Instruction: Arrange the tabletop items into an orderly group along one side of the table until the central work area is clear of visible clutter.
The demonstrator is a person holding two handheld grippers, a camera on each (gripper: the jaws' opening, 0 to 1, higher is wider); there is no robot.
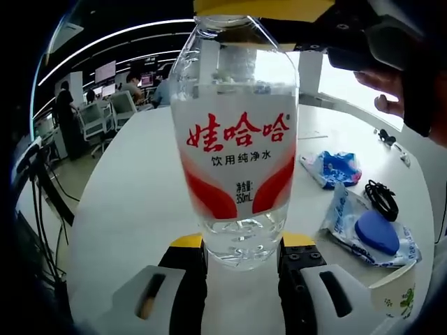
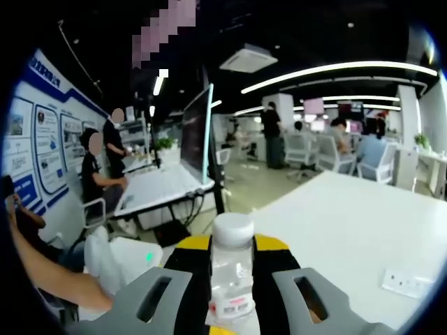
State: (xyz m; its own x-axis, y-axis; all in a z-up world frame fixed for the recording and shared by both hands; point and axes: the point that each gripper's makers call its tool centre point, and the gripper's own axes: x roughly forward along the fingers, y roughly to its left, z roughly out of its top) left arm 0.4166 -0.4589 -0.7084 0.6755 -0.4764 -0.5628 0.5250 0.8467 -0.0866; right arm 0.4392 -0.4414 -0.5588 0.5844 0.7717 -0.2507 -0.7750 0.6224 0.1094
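A clear water bottle (image 1: 237, 132) with a red and white label stands upright over the white table (image 1: 133, 202). My left gripper (image 1: 242, 246) is shut on its base, with a yellow-tipped jaw against each side. From above, my right gripper (image 1: 279, 10) comes in over the bottle's top. In the right gripper view the white cap (image 2: 232, 227) and the neck sit between the yellow pads, and my right gripper (image 2: 232, 257) is shut on the neck.
To the right on the table lie a blue and white packet (image 1: 334, 169), a black cable (image 1: 381, 197), a plastic bag with a blue round lid (image 1: 376, 232) and a paper cup (image 1: 394, 293). A white socket (image 2: 408, 283) lies on the table. Desks, chairs and people stand beyond.
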